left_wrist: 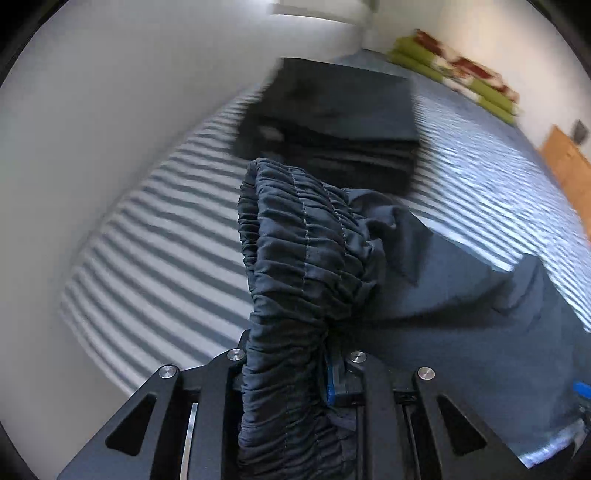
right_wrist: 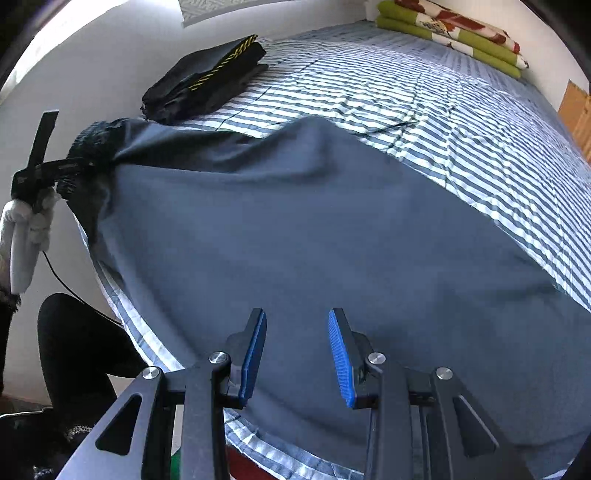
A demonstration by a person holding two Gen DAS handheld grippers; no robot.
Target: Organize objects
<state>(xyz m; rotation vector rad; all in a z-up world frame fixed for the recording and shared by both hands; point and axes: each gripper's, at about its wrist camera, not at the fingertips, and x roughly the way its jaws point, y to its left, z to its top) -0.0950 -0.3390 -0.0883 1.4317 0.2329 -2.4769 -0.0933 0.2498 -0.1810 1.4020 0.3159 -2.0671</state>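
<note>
The slate-blue soft cotton garment with a gathered elastic waistband (left_wrist: 295,280) was pinched at that waistband between the pressed-together jaws of the left gripper (left_wrist: 295,373), the ruched band rising straight ahead of them and hiding the fingertips, with only a sliver of blue pad visible beside the cloth. Beyond the band, the rest of the cloth fell away to the right of those jaws onto the blue-and-white striped bed cover (left_wrist: 155,236).

The right gripper (right_wrist: 297,354) hovered with its blue ribbed pads (right_wrist: 341,358) spread apart and nothing between them, the garment's broad flat body directly beneath and ahead. From there the garment's long axis ran away to the left, ending at the raised waistband held by the other gripper. The right gripper therefore seemed the nearer one to the free lower end, which probably had to be taken next for folding.

Only the right view showed the full spread of cloth and the yellow trim on the folded black garment (right_wrist: 207,81) farther ahead; the left view, blurred, showed that stack just beyond the waistband. A folded green, white and red floral blanket (right_wrist: 454,29) lay farthest off.
</note>
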